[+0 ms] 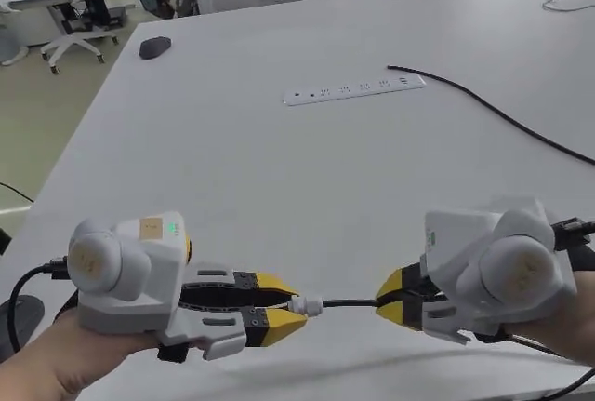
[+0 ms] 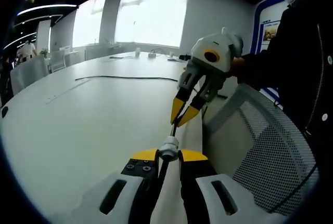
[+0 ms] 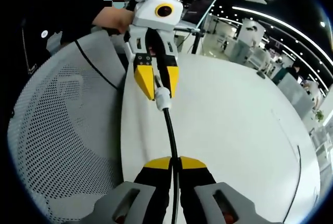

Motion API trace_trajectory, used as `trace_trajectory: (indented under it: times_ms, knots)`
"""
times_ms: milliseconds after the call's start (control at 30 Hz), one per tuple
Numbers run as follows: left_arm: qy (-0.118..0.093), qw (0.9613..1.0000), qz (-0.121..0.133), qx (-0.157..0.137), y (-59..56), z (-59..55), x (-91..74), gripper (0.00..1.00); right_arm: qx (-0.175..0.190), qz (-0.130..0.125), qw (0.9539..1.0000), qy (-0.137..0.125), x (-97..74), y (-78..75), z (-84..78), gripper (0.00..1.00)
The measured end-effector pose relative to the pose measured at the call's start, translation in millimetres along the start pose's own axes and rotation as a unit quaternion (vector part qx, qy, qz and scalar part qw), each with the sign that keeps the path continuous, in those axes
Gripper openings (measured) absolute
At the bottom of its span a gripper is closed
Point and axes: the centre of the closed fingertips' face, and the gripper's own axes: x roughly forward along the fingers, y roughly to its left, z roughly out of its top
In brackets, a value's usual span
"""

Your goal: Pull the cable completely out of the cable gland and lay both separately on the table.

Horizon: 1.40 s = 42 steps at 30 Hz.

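Observation:
A white cable gland [image 1: 307, 306] sits between the yellow tips of my left gripper [image 1: 296, 306], which is shut on it above the table's near edge. A black cable [image 1: 349, 304] runs from the gland to the right into my right gripper [image 1: 383, 300], which is shut on it. In the left gripper view the gland [image 2: 168, 147] pokes out between the tips of the left gripper [image 2: 167, 156] and the cable rises to the right gripper [image 2: 183, 114]. In the right gripper view the cable [image 3: 171, 135] stretches from the right gripper [image 3: 175, 162] to the gland [image 3: 162, 98] held by the left gripper [image 3: 159, 91].
A white power strip [image 1: 353, 90] lies at the table's middle, with a long black cord [image 1: 502, 114] trailing to the right. A dark computer mouse [image 1: 154, 46] rests at the far left edge. A mesh office chair [image 3: 57, 130] stands under the grippers, near the table's front edge.

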Motion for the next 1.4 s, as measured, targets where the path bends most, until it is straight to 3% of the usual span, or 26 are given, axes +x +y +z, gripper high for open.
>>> trace_trajectory:
  times_ms: [767, 1200, 1300, 1400]
  knots:
    - [0.001, 0.9998, 0.017, -0.004, 7.4, -2.1, -9.8, 0.15, 0.032, -0.027, 0.9971, 0.064, -13.5, -18.8, -64.9, 0.0]
    - [-0.002, 0.9997, 0.023, -0.01, 7.8, -0.8, -10.7, 0.15, 0.063, -0.032, 0.9943, 0.08, -10.5, -20.8, -78.3, 0.0]
    - [0.0, 0.9997, 0.024, -0.009, 8.4, -1.6, -10.5, 0.15, 0.102, -0.034, 0.9908, 0.082, -10.7, -20.3, -78.8, 0.0]
    - [-0.001, 0.9996, 0.026, -0.008, 8.7, -1.1, -10.3, 0.15, 0.108, -0.044, 0.9895, 0.086, -12.0, -24.4, -79.8, 0.05]
